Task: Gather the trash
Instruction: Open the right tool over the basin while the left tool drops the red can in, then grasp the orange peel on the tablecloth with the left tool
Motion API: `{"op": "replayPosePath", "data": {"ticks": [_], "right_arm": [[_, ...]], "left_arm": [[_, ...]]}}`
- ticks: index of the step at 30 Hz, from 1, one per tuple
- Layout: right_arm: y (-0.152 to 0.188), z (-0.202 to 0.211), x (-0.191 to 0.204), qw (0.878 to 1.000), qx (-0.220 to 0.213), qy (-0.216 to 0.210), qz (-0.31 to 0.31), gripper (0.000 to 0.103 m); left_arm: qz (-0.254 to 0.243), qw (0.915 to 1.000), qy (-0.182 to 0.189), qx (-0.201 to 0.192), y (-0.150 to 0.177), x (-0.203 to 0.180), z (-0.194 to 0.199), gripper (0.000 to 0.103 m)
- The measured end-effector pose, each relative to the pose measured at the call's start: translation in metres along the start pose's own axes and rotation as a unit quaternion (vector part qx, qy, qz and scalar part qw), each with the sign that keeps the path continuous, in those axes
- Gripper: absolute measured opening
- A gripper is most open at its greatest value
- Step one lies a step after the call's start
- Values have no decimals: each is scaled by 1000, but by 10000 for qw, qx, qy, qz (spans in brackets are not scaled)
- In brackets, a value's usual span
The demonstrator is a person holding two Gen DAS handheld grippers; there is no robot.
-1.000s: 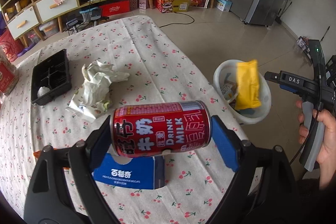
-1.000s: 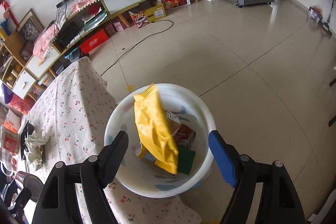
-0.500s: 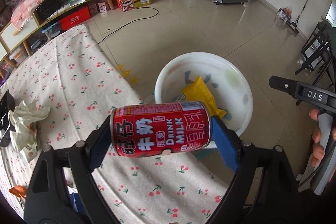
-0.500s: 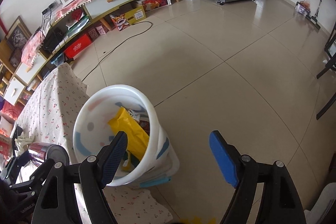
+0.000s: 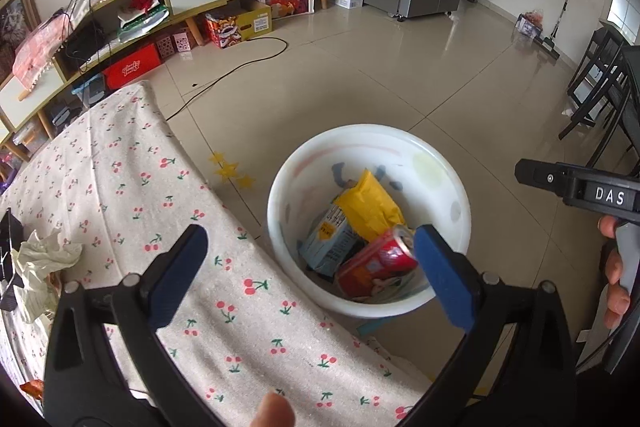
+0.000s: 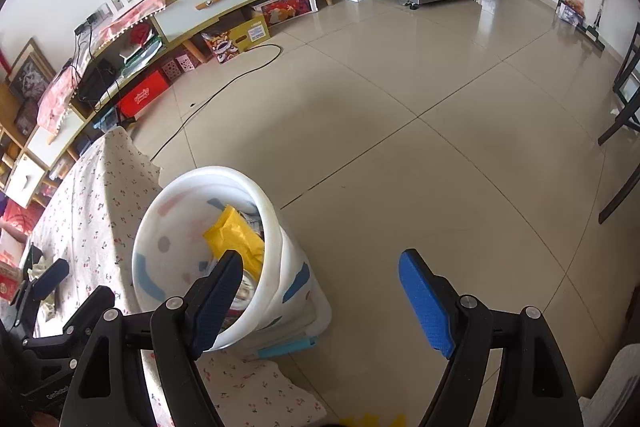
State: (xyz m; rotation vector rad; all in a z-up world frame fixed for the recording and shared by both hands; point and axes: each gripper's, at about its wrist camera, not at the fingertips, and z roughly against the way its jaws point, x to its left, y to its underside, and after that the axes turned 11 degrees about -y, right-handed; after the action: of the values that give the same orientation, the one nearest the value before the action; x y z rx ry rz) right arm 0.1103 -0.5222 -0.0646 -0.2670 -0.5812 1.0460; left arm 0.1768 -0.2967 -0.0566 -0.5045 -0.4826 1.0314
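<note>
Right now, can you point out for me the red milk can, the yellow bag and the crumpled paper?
red milk can (image 5: pixel 376 263), left wrist view, on its red side wall
yellow bag (image 5: pixel 370 207), left wrist view, on its flat middle
crumpled paper (image 5: pixel 40 261), left wrist view, on its central folds

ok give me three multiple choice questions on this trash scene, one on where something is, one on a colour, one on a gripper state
1. Where is the red milk can?
A. on the tablecloth
B. inside the white bin
C. on the floor tiles

2. What colour is the snack bag in the bin?
A. yellow
B. green
C. purple

3. How is the left gripper?
A. shut on the can
B. shut on crumpled paper
C. open, nothing between its pads

Answers:
1. B, the can lies tilted among the trash within the bin's rim.
2. A, the bag stands bright yellow against the white wall.
3. C, its jaws have just been opening and now stand wide apart above the bin, gripping nothing.
</note>
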Motion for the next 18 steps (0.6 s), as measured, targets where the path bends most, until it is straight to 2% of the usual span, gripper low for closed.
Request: {"op": "replayPosePath", "data": {"ticks": [8, 18], "right_arm": [[5, 9, 26, 9997, -23, -114, 198, 82], [20, 15, 77, 9980, 77, -361, 519, 83]], "left_arm": [[187, 9993, -312, 70, 21, 34, 23, 103], [609, 9956, -689, 195, 64, 111, 61, 103]]}}
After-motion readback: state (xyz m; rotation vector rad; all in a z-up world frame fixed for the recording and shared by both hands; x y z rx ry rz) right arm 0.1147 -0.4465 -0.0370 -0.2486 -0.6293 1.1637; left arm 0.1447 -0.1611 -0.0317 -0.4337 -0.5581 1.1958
